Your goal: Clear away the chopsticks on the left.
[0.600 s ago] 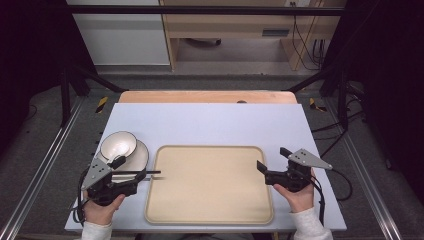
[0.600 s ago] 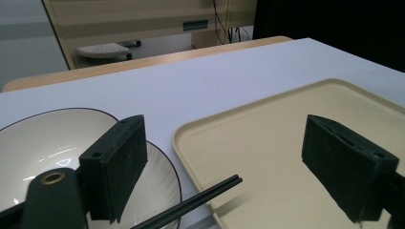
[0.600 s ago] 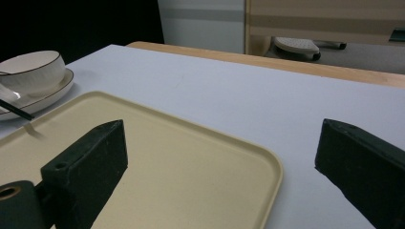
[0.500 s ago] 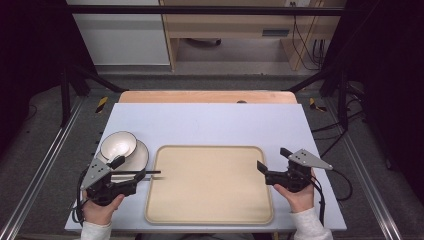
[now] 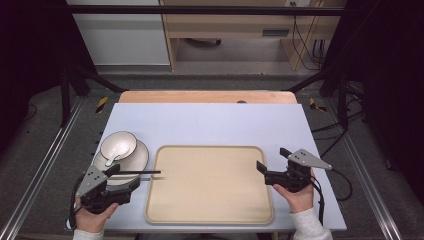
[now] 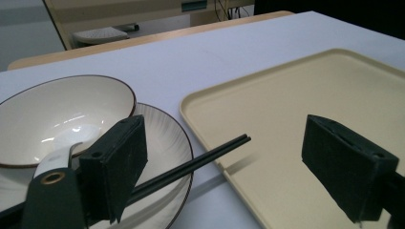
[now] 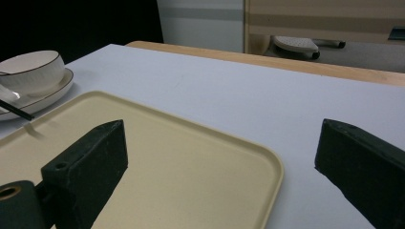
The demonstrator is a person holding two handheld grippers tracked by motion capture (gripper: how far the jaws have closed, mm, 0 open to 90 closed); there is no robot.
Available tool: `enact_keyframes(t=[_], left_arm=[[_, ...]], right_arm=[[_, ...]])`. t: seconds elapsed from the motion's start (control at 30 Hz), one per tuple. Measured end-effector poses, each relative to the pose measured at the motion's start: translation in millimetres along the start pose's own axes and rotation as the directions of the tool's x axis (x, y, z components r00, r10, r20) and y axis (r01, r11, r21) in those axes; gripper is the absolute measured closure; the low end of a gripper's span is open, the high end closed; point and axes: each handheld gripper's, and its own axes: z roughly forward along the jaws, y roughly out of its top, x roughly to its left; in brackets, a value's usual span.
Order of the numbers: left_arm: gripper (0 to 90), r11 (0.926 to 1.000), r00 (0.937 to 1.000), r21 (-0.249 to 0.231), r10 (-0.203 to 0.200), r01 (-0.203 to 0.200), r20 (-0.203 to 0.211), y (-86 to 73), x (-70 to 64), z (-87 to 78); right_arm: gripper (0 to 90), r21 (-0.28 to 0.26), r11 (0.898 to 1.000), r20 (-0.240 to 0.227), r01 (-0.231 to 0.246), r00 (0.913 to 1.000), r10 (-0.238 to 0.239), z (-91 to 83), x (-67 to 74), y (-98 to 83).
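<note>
Pale lavender covered the table [image 5: 210, 122], which sat mid-frame in the high view with a dark floor and light cabinets beyond its far edge. On it a beige tray [image 5: 210, 210] lay at lower centre, and at its left a white bowl [image 5: 118, 146] with a spoon inside stood on a white plate [image 5: 139, 159]. Black chopsticks [image 5: 140, 173] rested across the near rim of that plate, their tips reaching over the tray's left edge; their long axis ran nearly level across the frame, tips pointing right, probably propped on the rim so a jaw could get under them. In the left gripper view they passed behind one pad, not between the two. The left gripper [image 5: 120, 177] stood released just beside them, wide apart and empty; the right gripper [image 5: 272, 162] hovered at the tray's right edge, likewise spread with nothing between
</note>
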Motion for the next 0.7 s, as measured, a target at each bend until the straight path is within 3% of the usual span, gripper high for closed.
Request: enact_keyframes(t=[0.47,0.7], left_arm=[[15.9,0.9981,0.9999,0.060,-0.012,0.012,-0.002,-22.4,6.9,-10.1],[16.4,0.9954,0.9995,0.093,-0.022,0.024,-0.024,-29.6,15.7,-9.7]], right_arm=[[4.1,0.004,1.000,-0.006,0.003,1.0000,-0.003,1.3,2.5,-0.1],[4.2,0.014,1.000,-0.010,0.010,0.9999,-0.010,2.7,5.2,0.1]])
